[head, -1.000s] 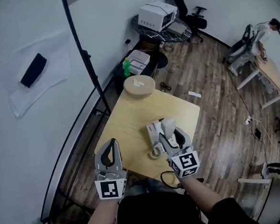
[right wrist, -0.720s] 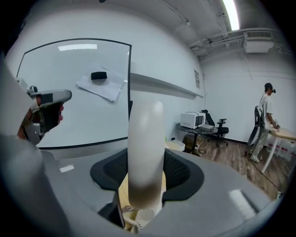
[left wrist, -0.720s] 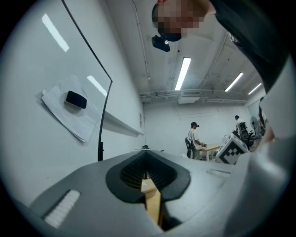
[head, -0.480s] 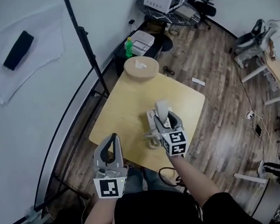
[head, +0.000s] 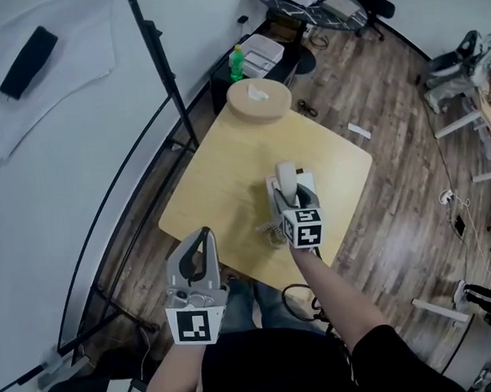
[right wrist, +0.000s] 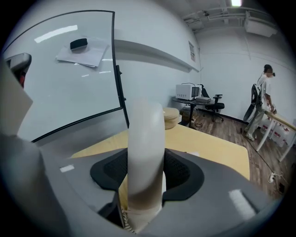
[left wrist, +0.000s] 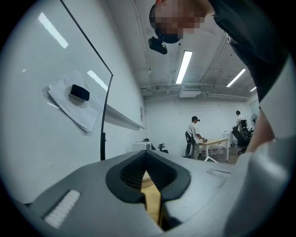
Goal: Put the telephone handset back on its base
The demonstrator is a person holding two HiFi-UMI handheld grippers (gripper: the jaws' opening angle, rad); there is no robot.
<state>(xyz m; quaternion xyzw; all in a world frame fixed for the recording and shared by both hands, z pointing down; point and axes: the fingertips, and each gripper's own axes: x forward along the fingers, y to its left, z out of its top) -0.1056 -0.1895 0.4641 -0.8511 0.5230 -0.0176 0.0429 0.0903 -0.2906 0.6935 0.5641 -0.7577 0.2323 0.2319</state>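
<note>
My right gripper (head: 294, 199) is shut on the white telephone handset (head: 286, 176), which stands nearly upright between its jaws. In the right gripper view the handset (right wrist: 145, 148) rises through the middle of the gripper (right wrist: 147, 183), with both pads against its sides. The handset hangs over the white telephone base (head: 306, 182) on the light wooden table (head: 228, 184). The coiled cord (head: 270, 229) trails on the table at the base's near side. My left gripper (head: 203, 236) is held off the table's near-left corner, shut and with nothing in it (left wrist: 150, 185).
A round wooden block (head: 258, 99) sits at the table's far end. A black stand pole (head: 163, 67) rises at the table's left, beside a white wall board holding an eraser (head: 27, 51). Beyond are a green bottle (head: 236, 63), office chairs, desks and people.
My right gripper has carried the handset forward and left, from beside the base to over it. The left gripper has kept its place.
</note>
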